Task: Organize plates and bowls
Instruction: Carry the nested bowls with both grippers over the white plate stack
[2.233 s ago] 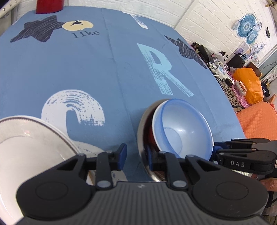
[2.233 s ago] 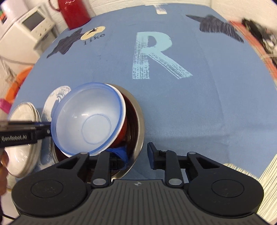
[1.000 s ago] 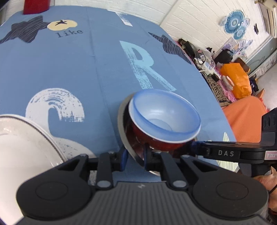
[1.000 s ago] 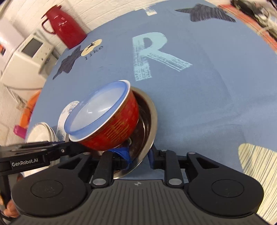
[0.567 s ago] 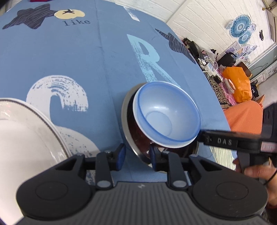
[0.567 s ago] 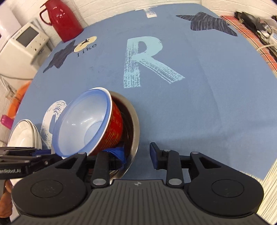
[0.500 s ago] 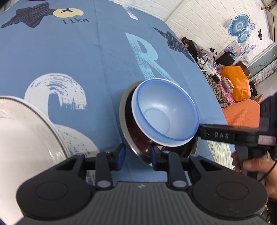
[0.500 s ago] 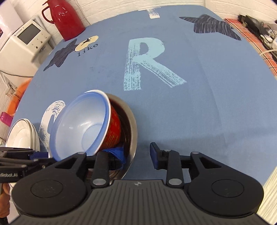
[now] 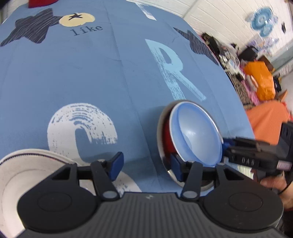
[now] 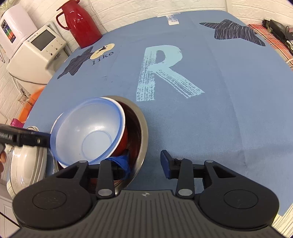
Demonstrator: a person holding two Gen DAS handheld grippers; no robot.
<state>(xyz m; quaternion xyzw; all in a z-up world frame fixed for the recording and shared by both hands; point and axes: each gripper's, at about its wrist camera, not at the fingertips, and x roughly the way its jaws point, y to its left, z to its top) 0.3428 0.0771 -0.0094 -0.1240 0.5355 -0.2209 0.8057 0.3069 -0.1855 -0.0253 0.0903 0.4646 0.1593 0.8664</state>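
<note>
a red bowl [image 10: 123, 138] with a smooth pale blue inside is sitting tilted in a shiny steel bowl [image 10: 141, 128] on the blue printed cloth [image 10: 210, 113], near its front edge. white glazed plates [image 9: 27, 175] are lying stacked to its left. the left gripper [image 9: 146, 164] is hovering low with fingers spread wide, one blue pad at the steel rim. the right gripper [image 10: 146, 163] is reaching in from the other side, fingers wide, its left pad inside the steel bowl under the red one.

White brick wall [image 10: 146, 7] beyond the fingers, bench under blue printed cloth [image 10: 210, 113], red thermos [image 10: 80, 23] far left, white appliance [image 10: 36, 53] beside it, orange bag [image 9: 261, 80] far right.
</note>
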